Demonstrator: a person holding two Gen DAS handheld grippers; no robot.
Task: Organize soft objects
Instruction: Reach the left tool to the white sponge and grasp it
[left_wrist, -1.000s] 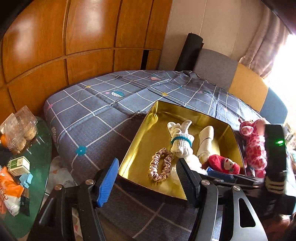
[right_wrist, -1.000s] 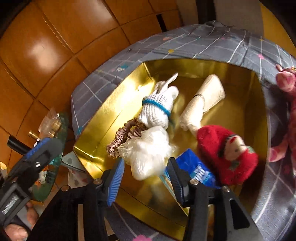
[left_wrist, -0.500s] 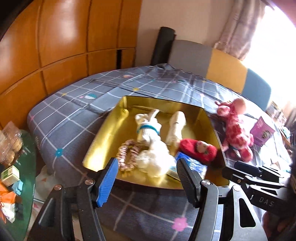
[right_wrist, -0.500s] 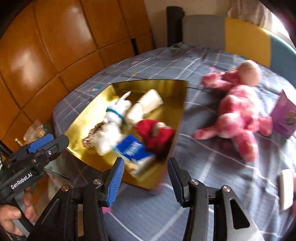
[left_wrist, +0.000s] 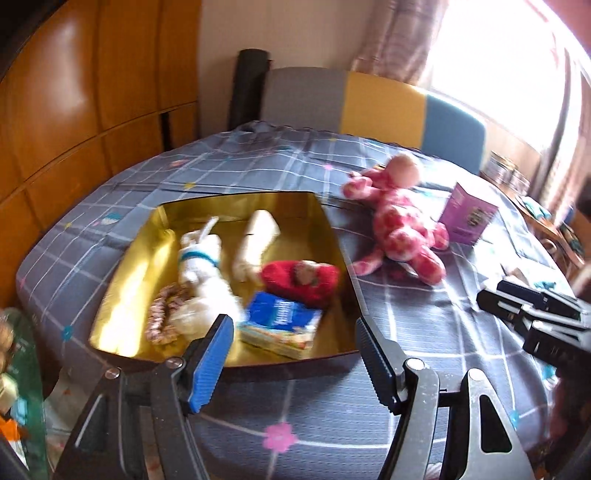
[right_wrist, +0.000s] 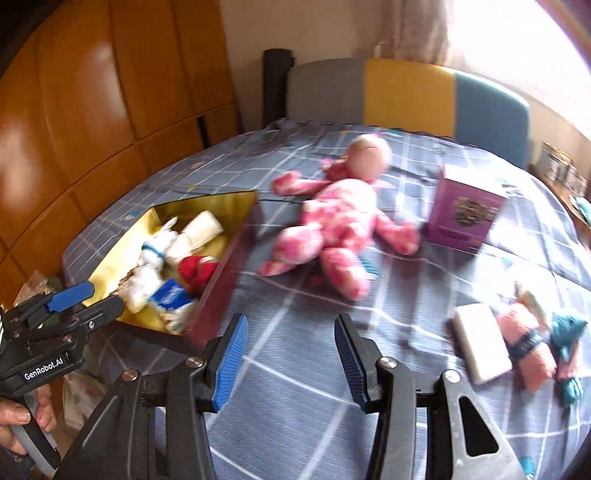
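Note:
A gold box (left_wrist: 136, 280) sits on the checked tablecloth. It holds a white sock bundle (left_wrist: 201, 254), a cream sock roll (left_wrist: 258, 240), a red plush (left_wrist: 299, 277), a blue tissue pack (left_wrist: 280, 321) and a scrunchie (left_wrist: 162, 314). A pink plush toy (right_wrist: 340, 229) lies on the cloth right of the box. Further right lie a white block (right_wrist: 480, 347) and a pink and teal soft bundle (right_wrist: 532, 343). My left gripper (left_wrist: 291, 332) hovers at the box's near rim, jaws opening, with nothing between them. My right gripper (right_wrist: 290, 325) is open and empty over bare cloth, short of the pink plush.
A purple carton (right_wrist: 465, 214) stands beside the pink plush. Grey, yellow and blue chair backs (right_wrist: 406, 92) line the far side, and wood panelling (right_wrist: 92, 92) is on the left. A green glass side table (left_wrist: 22, 369) with snacks sits low on the left.
Both views have swung right. The right gripper left the box and now hangs over open cloth near the pink plush. The left gripper pulled back from the box, its jaws slightly wider.

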